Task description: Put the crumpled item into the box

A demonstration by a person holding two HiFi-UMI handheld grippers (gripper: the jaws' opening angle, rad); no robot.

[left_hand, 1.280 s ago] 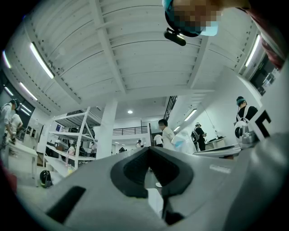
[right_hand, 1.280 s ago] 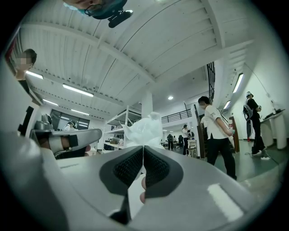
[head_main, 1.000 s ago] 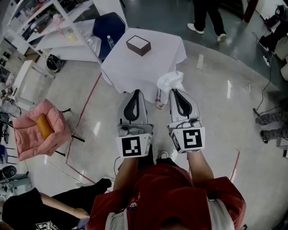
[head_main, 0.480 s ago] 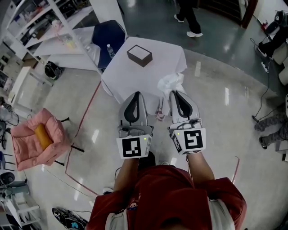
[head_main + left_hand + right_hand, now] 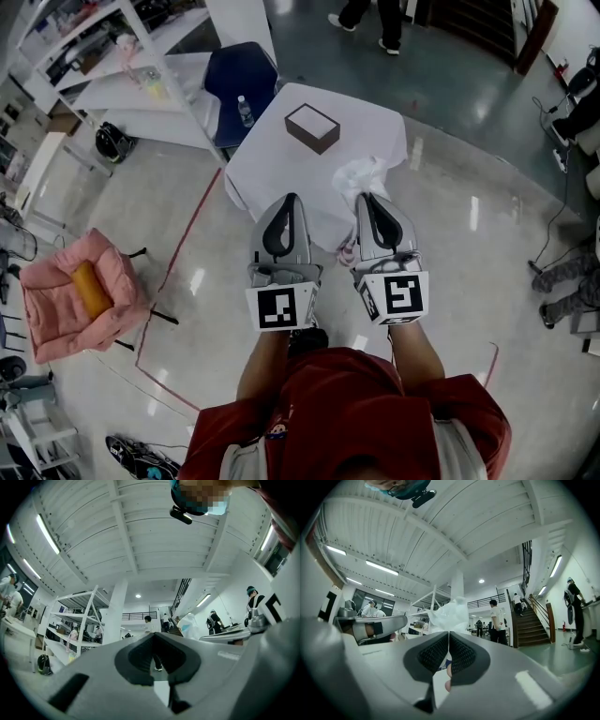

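A small brown box [image 5: 312, 127] with a white top stands on a table draped in white cloth [image 5: 272, 178], ahead of both grippers. My right gripper [image 5: 368, 195] is shut on a crumpled white plastic item [image 5: 361, 174], which sticks out past the fingertips over the table's near edge. In the right gripper view the crumpled item [image 5: 450, 613] rises above my right gripper [image 5: 449, 633], whose pads are closed. My left gripper [image 5: 287, 199] is beside it to the left, shut and holding nothing. In the left gripper view my left gripper [image 5: 153, 635] has its tips together.
A pink chair [image 5: 56, 309] with an orange cushion stands on the left. A blue chair [image 5: 239, 75] and a water bottle [image 5: 246, 111] sit behind the table, near white shelving [image 5: 84, 37]. Red tape [image 5: 178, 253] marks the floor. People walk at the far end [image 5: 366, 14].
Both grippers have travelled forward together, so the table and box lie nearer and lower in the head view. The crumpled item stays in the right gripper. The far person has walked away.
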